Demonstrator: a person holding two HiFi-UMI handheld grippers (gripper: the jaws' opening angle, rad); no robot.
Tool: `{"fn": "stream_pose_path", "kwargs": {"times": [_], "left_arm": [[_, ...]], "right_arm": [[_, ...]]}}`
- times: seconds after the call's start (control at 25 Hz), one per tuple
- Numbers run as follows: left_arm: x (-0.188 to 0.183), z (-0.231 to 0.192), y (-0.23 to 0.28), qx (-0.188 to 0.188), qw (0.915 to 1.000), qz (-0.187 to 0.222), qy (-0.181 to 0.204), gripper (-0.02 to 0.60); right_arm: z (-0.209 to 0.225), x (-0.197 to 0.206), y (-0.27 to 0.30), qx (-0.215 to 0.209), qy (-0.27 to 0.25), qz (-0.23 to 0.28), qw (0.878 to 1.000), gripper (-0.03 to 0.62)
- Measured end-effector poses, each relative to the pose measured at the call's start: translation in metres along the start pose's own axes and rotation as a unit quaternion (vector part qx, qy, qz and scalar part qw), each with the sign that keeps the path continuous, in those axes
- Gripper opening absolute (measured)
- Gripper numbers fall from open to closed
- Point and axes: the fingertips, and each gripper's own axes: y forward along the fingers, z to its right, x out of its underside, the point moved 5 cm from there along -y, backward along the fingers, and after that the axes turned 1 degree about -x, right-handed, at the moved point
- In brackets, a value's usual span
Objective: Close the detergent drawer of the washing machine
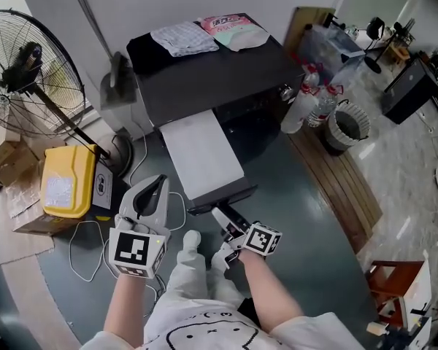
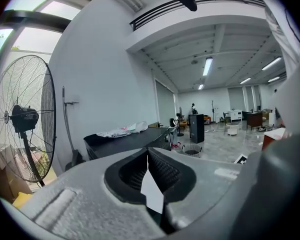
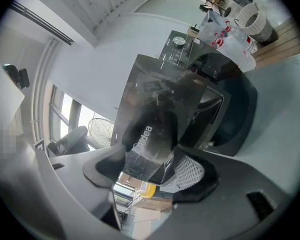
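Right claw (image 1: 223, 219) is closing on the lower front corner of the detergent drawer (image 1: 203, 155), its jaws standing partly apart with the glossy dark panel filling the gap and seemingly touching both pads. Left claw (image 1: 155, 184) is hanging off to the side, jaws together on nothing. Fully extended, the drawer is sticking out of the washing machine (image 1: 204, 71) toward the person. Being stiff, light plastic on rails, it is likely needing only a straight, even push on the slick front panel.
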Motion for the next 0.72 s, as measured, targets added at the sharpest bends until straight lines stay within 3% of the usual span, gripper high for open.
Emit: {"fn": "stream_pose_path", "kwargs": {"times": [0.2, 0.72], "left_arm": [[-0.002, -0.001, 0.004, 0.013, 0.9999, -0.001, 0.007, 0.017], [-0.009, -0.004, 0.010, 0.024, 0.9995, 0.004, 0.020, 0.017]], "right_arm": [[-0.001, 0.000, 0.007, 0.008, -0.007, -0.014, 1.000, 0.282], [-0.004, -0.017, 0.022, 0.015, -0.011, 0.011, 1.000, 0.284]]}}
